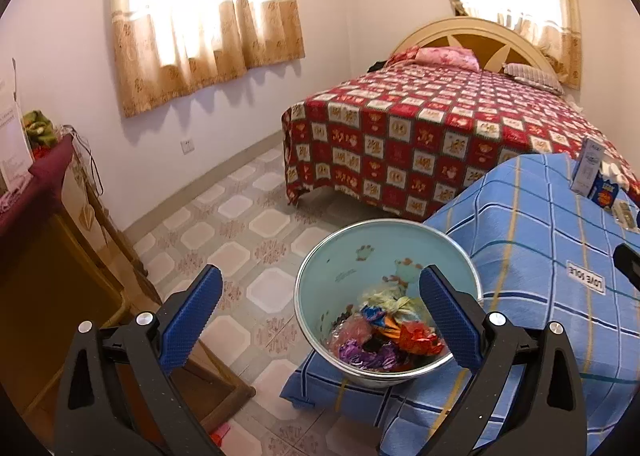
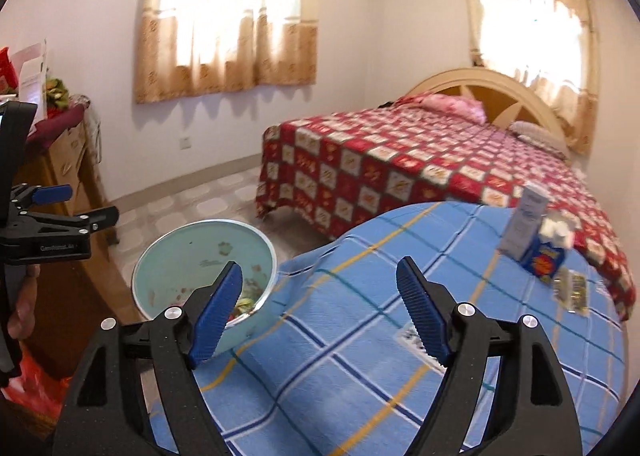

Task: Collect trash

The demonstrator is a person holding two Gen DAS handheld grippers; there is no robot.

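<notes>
Both grippers, left (image 1: 320,312) and right (image 2: 320,306), have fingers spread, empty. Wrappers (image 1: 384,336) already in bin (image 1: 320,256) between left fingers; boxes (image 2: 536,244) remain on bench (image 2: 360,356) beyond right fingers.

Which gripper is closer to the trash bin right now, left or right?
Left. The left gripper hangs open right over the trash bin, its fingers framing the wrappers inside. The right gripper is open beside the bin, over the blue checked cloth.

One bin (image 1: 344,256), two boxes (image 1: 592,171)
</notes>
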